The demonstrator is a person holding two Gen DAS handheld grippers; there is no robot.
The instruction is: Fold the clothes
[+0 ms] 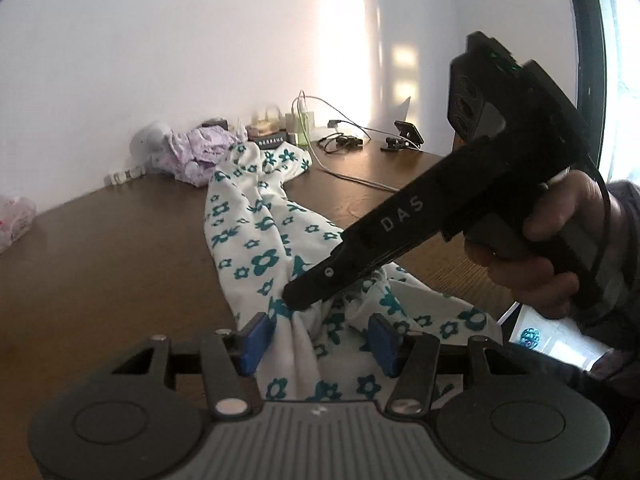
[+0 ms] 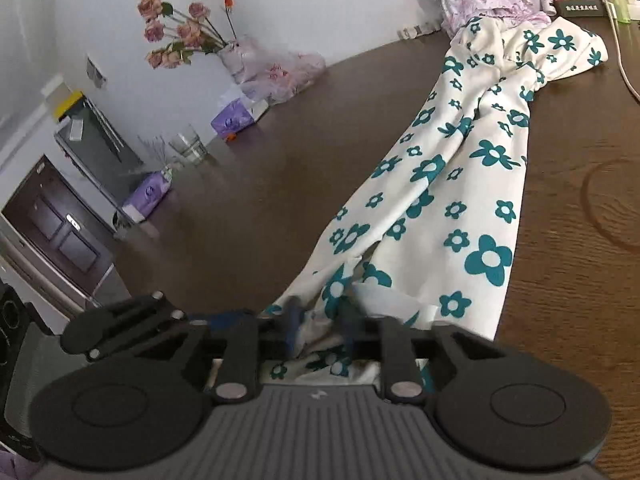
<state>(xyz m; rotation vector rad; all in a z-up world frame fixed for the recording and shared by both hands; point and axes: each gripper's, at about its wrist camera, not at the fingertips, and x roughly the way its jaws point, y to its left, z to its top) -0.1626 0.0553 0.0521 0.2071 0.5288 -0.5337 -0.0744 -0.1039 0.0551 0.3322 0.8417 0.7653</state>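
Left wrist view: the floral trousers [image 1: 256,236] lie stretched long across the brown tabletop [image 1: 112,240], unfolded. The left hand-held gripper [image 1: 320,338] straddles the bunched near end, its blue pads [image 1: 256,336] well apart and not pressing. The right hand-held gripper [image 1: 304,294] reaches in beside it, tips on the cloth.

Right wrist view: the right hand-held gripper [image 2: 320,320] has its jaws nearly together, pinching the near edge of the trousers [image 2: 460,184]. No fold is made yet; nearly everything remains, I judge.
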